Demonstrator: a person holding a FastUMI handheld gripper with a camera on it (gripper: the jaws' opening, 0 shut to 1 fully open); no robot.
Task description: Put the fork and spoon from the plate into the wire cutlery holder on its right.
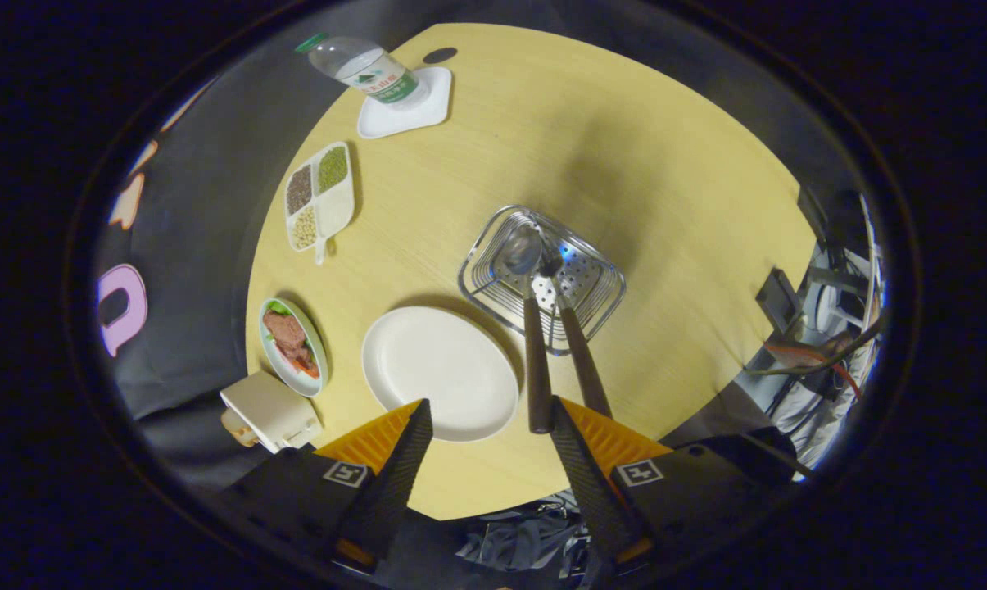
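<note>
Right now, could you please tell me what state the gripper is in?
Gripper: jaws open, holding nothing; the spoon and fork stand in the wire cutlery holder, and the plate is bare.

Round table point(624, 147) carries everything. Wire cutlery holder point(595, 283) sits mid-table, just right of and behind the plate point(440, 373). Spoon point(534, 328) and fork point(579, 352) stand in the holder, heads down, handles leaning toward the tool point(486, 410). Tool's fingers are spread apart above the plate's near edge, gripping nothing. Left of plate: small food dish point(294, 346), a mug point(268, 410) in front of it. Behind those, a divided tray point(321, 197); farther back, a bottle point(362, 70) lying on a square coaster point(407, 111).
</note>
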